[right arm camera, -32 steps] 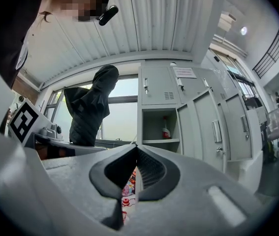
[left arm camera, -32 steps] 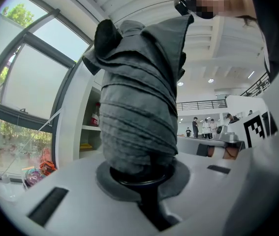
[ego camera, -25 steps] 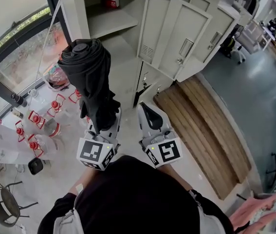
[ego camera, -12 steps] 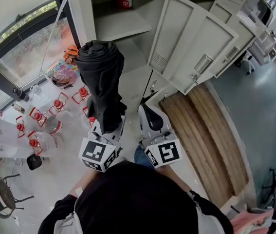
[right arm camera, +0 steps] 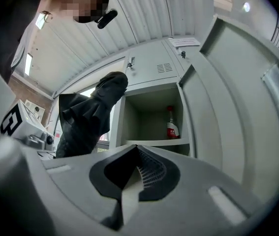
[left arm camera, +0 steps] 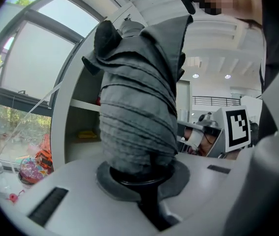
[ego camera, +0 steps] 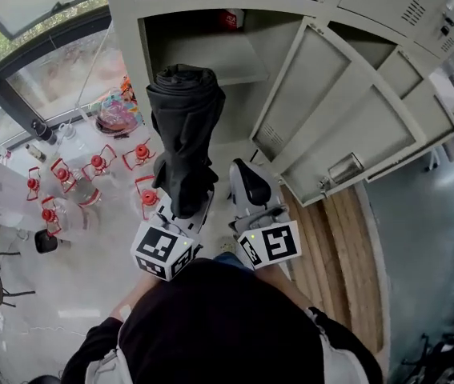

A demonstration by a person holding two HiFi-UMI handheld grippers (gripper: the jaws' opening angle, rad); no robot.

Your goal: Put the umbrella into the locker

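A folded black umbrella (ego camera: 180,126) stands upright in my left gripper (ego camera: 185,206), which is shut on its lower end. In the left gripper view the umbrella (left arm camera: 139,112) fills the middle, with the jaws of the left gripper (left arm camera: 141,173) closed round its black stem. Its top is in front of the open locker compartment (ego camera: 210,54), whose door (ego camera: 331,110) swings out to the right. My right gripper (ego camera: 247,184) is beside the umbrella, shut and holding nothing. The right gripper view has the right gripper (right arm camera: 134,171) below, the umbrella (right arm camera: 87,119) at left and the compartment's shelf (right arm camera: 154,142) ahead.
A red bottle (ego camera: 230,18) stands at the back of the open compartment, also in the right gripper view as the bottle (right arm camera: 171,124). Several small red objects (ego camera: 90,166) and a colourful toy (ego camera: 118,114) lie left by the window. A wooden platform (ego camera: 347,238) lies right.
Both grippers and the umbrella have moved toward the locker. The open compartment and its door now sit much nearer, right behind the umbrella's top. The grip on the umbrella is unchanged.
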